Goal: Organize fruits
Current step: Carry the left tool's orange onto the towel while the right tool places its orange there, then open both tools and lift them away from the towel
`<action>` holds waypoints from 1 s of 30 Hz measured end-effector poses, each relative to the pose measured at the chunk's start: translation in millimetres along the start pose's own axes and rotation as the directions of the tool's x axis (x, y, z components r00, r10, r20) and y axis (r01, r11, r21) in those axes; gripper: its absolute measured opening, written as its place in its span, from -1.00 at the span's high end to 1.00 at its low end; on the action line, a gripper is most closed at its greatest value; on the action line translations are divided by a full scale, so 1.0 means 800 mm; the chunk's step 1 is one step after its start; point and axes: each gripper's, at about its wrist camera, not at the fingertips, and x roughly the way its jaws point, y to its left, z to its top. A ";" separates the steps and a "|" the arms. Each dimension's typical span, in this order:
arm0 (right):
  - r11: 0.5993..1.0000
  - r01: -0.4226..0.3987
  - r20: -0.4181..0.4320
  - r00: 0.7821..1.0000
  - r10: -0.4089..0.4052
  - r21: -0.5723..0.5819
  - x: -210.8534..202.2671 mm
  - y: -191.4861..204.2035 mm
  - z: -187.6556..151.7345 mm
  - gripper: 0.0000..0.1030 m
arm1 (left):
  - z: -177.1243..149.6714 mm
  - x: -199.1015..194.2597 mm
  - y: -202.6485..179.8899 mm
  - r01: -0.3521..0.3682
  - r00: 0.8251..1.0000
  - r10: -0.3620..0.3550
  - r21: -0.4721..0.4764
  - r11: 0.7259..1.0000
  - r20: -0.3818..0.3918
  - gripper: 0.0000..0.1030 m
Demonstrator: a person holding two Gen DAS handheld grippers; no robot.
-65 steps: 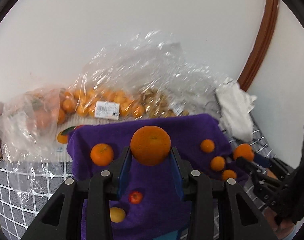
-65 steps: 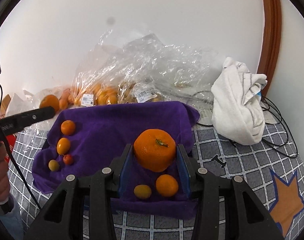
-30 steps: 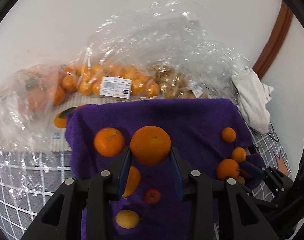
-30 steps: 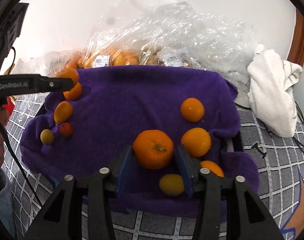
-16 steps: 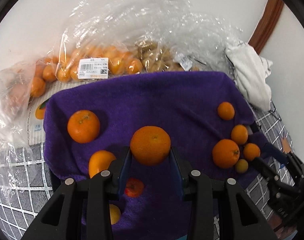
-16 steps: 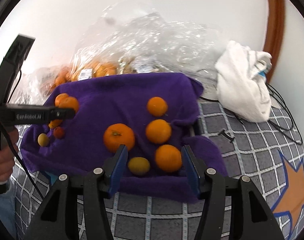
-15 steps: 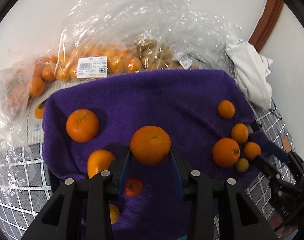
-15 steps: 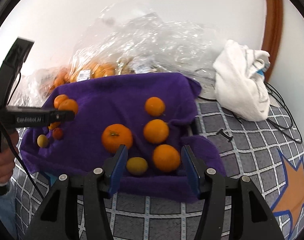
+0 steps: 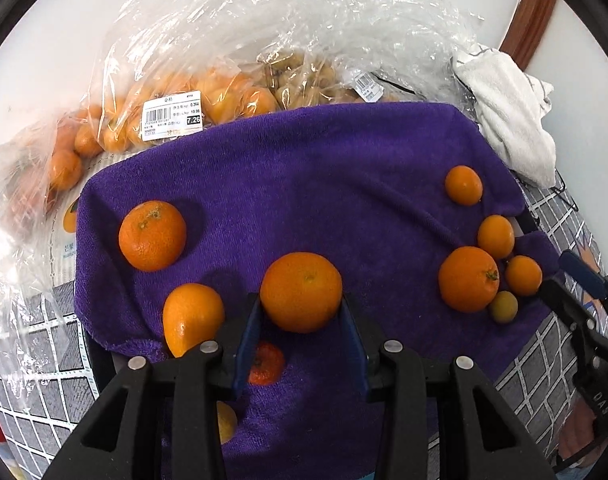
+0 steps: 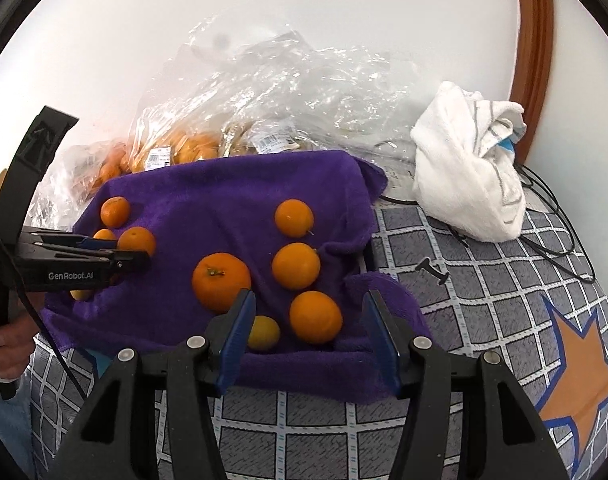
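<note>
My left gripper (image 9: 301, 320) is shut on a large orange (image 9: 301, 291), held just above a purple towel (image 9: 304, 184). Beside it on the towel's left part lie two oranges (image 9: 152, 235) (image 9: 191, 316), a small red fruit (image 9: 265, 362) and a yellow one (image 9: 225, 422). My right gripper (image 10: 308, 312) stands open over the towel's (image 10: 223, 192) near right edge, nothing pressed between its pads. In front of it rest a big stemmed orange (image 10: 221, 281), three smaller oranges (image 10: 295, 265) (image 10: 294, 217) (image 10: 316, 316) and a yellowish fruit (image 10: 263, 332).
Clear plastic bags (image 9: 231, 96) of oranges and brown fruit are piled against the wall behind the towel. A crumpled white cloth (image 10: 468, 160) and black cables (image 10: 556, 216) lie to the right on checked bedding (image 10: 484, 280). A hand (image 10: 7, 340) grips the left tool.
The right gripper let go of the big stemmed orange on the towel and drew back with its jaws apart. The left gripper sank towards the towel, still holding its orange.
</note>
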 end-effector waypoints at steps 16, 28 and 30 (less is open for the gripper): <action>0.996 0.092 0.002 0.996 -0.092 0.007 -0.067 -0.005 -0.002 -0.07 | -0.003 -0.054 -0.008 -0.061 0.995 0.062 -0.009 0.998 0.074 -0.04; 0.997 0.022 -0.024 1.000 -0.020 0.076 -0.130 -0.019 -0.010 -0.07 | -0.080 -0.169 -0.027 -0.066 0.979 0.087 -0.117 0.991 0.186 -0.11; 0.995 -0.002 -0.008 1.000 0.003 0.100 -0.148 -0.024 -0.011 -0.07 | -0.097 -0.195 -0.034 -0.064 0.970 0.094 -0.136 0.989 0.223 -0.11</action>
